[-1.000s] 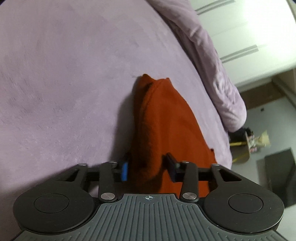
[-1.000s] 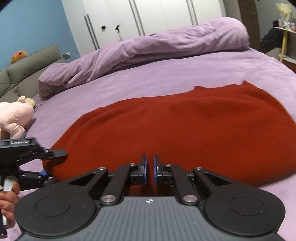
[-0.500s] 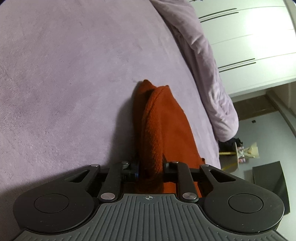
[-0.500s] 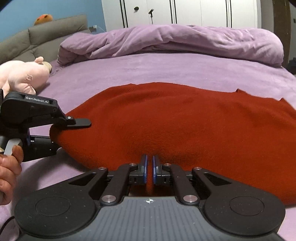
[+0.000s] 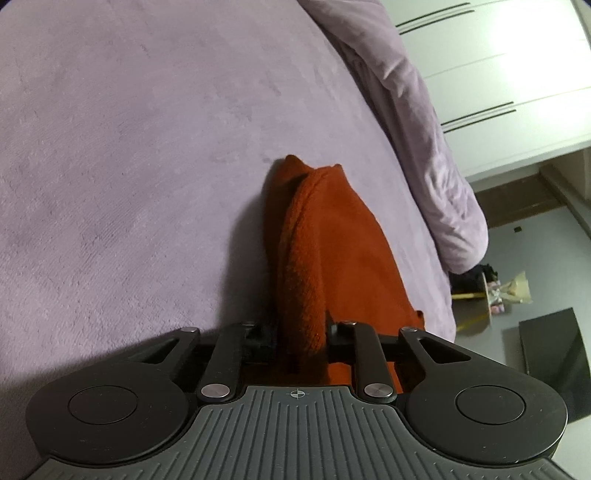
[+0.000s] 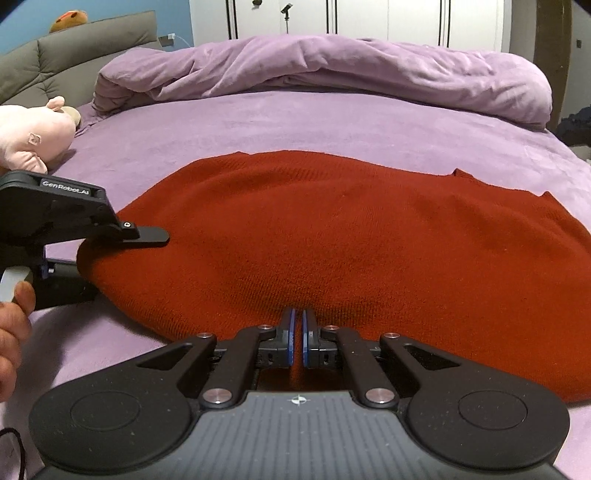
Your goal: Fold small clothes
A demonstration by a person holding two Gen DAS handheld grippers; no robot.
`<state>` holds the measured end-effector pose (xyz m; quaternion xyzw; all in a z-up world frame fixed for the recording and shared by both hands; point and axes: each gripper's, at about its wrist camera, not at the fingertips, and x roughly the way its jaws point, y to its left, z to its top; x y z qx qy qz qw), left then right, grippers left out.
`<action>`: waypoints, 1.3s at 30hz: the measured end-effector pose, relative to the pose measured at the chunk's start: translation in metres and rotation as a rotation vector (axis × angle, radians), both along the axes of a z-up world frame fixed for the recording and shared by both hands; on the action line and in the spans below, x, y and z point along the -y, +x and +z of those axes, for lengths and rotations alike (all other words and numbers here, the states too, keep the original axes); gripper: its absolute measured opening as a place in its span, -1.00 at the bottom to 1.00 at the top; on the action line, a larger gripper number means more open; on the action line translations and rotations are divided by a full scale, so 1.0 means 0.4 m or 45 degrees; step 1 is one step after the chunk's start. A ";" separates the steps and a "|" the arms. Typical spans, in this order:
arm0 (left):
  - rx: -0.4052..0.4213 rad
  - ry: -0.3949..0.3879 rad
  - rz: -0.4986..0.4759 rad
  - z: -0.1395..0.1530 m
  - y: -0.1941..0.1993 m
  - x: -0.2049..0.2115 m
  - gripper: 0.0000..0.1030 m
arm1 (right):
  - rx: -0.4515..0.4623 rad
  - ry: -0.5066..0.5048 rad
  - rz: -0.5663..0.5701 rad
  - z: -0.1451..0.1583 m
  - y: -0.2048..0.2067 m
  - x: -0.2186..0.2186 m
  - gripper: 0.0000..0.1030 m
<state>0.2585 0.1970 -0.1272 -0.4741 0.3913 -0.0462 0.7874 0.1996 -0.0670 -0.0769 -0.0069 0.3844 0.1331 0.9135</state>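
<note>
Lying spread on the purple bed (image 6: 332, 122), a rust-red knit garment (image 6: 351, 229). Pinching a bunched fold at its left end, the left claw (image 5: 301, 338). Pressing nearly together on the near edge, the right claw (image 6: 296, 341). Resting at the far left beside the grey headboard (image 6: 74, 55), a pink plush toy (image 6: 33, 136).

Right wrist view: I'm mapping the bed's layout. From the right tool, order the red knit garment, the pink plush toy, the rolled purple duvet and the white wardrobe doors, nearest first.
1. Red knit garment: pinched in the right tool, dead ahead.
2. Pink plush toy: far left on the bed.
3. Rolled purple duvet: across the bed's far side.
4. White wardrobe doors: behind the duvet.
</note>
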 end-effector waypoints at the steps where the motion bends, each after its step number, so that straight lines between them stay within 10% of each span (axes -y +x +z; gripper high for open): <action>1: 0.002 0.007 -0.001 0.004 -0.002 0.000 -0.61 | 0.003 0.002 0.008 0.001 -0.002 0.002 -0.96; 17: 0.166 0.370 -0.152 0.199 0.004 0.111 -0.65 | -0.010 0.007 -0.047 0.033 -0.012 0.105 -0.96; 25: 0.336 0.575 -0.355 0.323 0.005 0.302 -0.65 | 0.169 0.260 -0.280 0.078 -0.093 0.306 -0.87; 34: 0.280 0.760 -0.641 0.226 0.049 0.624 -0.61 | 0.154 0.382 -0.546 0.054 -0.161 0.506 -0.84; 39: 0.307 0.756 -0.779 0.198 0.017 0.656 0.01 | 0.146 0.379 -0.543 0.053 -0.172 0.527 -0.84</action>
